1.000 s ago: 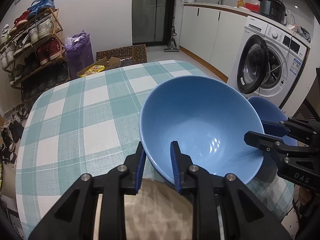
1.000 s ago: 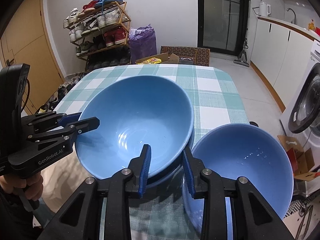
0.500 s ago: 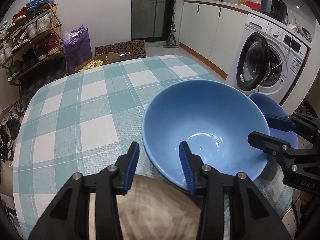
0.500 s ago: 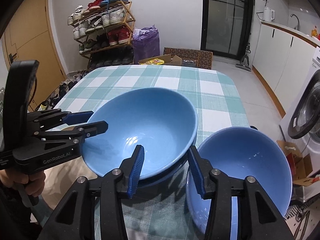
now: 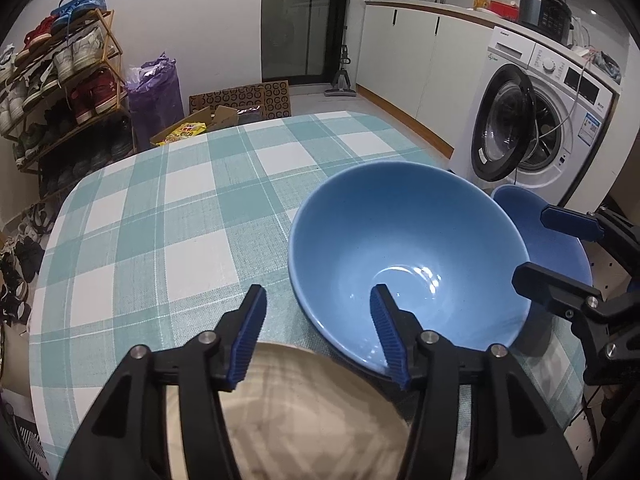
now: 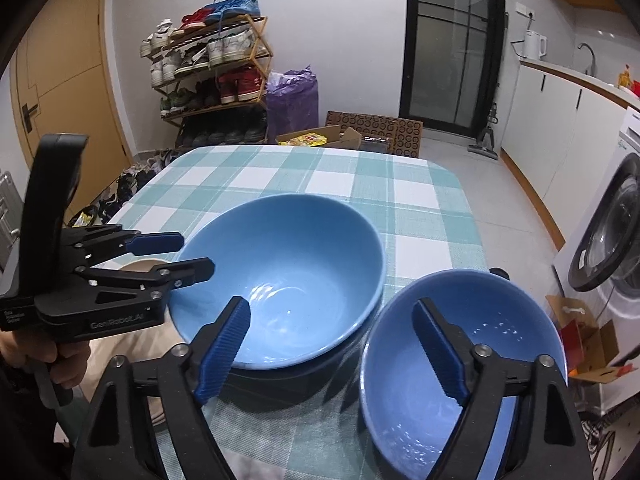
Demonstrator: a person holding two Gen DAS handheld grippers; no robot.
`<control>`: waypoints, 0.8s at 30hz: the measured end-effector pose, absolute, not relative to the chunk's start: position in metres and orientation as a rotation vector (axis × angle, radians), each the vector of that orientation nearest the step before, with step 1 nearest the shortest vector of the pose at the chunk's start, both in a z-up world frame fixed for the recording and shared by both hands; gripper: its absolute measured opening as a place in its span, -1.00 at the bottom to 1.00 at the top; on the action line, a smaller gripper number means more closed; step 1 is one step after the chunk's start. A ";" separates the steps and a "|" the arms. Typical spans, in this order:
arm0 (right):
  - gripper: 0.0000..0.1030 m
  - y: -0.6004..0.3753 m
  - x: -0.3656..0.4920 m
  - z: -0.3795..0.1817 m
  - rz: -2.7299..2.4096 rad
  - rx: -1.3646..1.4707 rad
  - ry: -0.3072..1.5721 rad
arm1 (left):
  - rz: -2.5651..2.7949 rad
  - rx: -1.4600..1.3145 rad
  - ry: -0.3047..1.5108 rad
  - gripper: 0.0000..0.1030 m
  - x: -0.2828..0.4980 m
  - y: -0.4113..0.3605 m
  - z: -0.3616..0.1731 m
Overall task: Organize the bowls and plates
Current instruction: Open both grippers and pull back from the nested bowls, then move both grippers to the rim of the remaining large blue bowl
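We see a large, glossy light-blue ceramic bowl [image 5: 408, 256] resting near the near edge of the table with its teal-and-white checked cloth [image 5: 180, 216], apparently nested on a darker dish, though that is hard to make out. A smaller, deeper-blue bowl [image 6: 464, 360] sits beside it at the right corner. Our left gripper [image 5: 318, 334] and right gripper [image 6: 332, 350] are both opening, fingers spread, pinching nothing.
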State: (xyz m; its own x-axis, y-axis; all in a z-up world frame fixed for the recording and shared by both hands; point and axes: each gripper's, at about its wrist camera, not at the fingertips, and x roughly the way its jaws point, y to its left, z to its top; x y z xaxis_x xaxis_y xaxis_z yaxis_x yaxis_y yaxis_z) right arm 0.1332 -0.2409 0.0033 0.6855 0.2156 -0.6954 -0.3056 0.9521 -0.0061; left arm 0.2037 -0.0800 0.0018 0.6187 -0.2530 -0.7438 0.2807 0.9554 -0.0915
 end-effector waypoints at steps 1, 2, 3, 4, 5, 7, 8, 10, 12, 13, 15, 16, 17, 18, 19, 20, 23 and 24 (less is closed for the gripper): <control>0.67 -0.242 0.133 0.003 0.294 -0.118 0.761 | -0.307 0.035 0.845 0.48 0.203 -0.080 0.003; 0.68 -0.244 0.134 0.004 0.294 -0.112 0.762 | -0.307 0.033 0.835 0.71 0.202 -0.080 0.005; 0.70 -0.246 0.133 0.004 0.290 -0.107 0.762 | -0.307 0.031 0.823 0.78 0.200 -0.081 0.007; 0.74 -0.248 0.133 0.004 0.281 -0.103 0.759 | -0.310 0.029 0.816 0.86 0.199 -0.081 0.009; 0.77 -0.250 0.132 0.005 0.271 -0.099 0.756 | -0.316 0.026 0.813 0.87 0.199 -0.081 0.010; 0.94 -0.255 0.129 0.006 0.257 -0.083 0.743 | -0.324 0.016 0.816 0.90 0.200 -0.082 0.012; 0.95 -0.257 0.128 0.007 0.257 -0.070 0.739 | -0.328 0.010 0.819 0.95 0.200 -0.083 0.012; 0.98 -0.262 0.125 0.007 0.257 -0.038 0.737 | -0.336 -0.001 0.818 1.00 0.200 -0.084 0.013; 0.98 -0.267 0.122 0.008 0.254 -0.015 0.736 | -0.347 -0.003 0.819 1.00 0.199 -0.086 0.013; 0.98 -0.269 0.120 0.009 0.251 -0.007 0.733 | -0.350 -0.001 0.818 1.00 0.198 -0.087 0.014; 0.98 -0.274 0.117 0.010 0.241 0.003 0.729 | -0.351 0.003 0.811 1.00 0.196 -0.090 0.016; 0.98 -0.278 0.115 0.011 0.235 0.011 0.727 | -0.352 0.003 0.809 1.00 0.196 -0.091 0.017; 0.98 -0.281 0.113 0.012 0.231 0.021 0.723 | -0.355 0.001 0.807 1.00 0.195 -0.092 0.019; 0.98 -0.285 0.112 0.013 0.227 0.031 0.719 | -0.359 0.000 0.806 1.00 0.195 -0.094 0.021; 0.98 -0.290 0.110 0.015 0.218 0.045 0.714 | -0.362 -0.001 0.804 1.00 0.194 -0.095 0.022; 0.98 -0.293 0.108 0.017 0.211 0.052 0.710 | -0.366 0.002 0.802 1.00 0.194 -0.098 0.024; 0.98 -0.304 0.102 0.023 0.161 0.055 0.696 | -0.377 0.018 0.798 1.00 0.192 -0.106 0.027; 0.98 -0.308 0.099 0.026 0.144 0.049 0.690 | -0.383 0.023 0.796 1.00 0.191 -0.109 0.028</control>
State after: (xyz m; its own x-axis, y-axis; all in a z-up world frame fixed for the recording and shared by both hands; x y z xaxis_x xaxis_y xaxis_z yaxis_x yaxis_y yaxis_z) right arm 0.0990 -0.3082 0.0259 0.7616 0.1483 -0.6309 -0.1155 0.9889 0.0930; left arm 0.1911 -0.1089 0.0279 0.6342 -0.3270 -0.7006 0.3438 0.9309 -0.1233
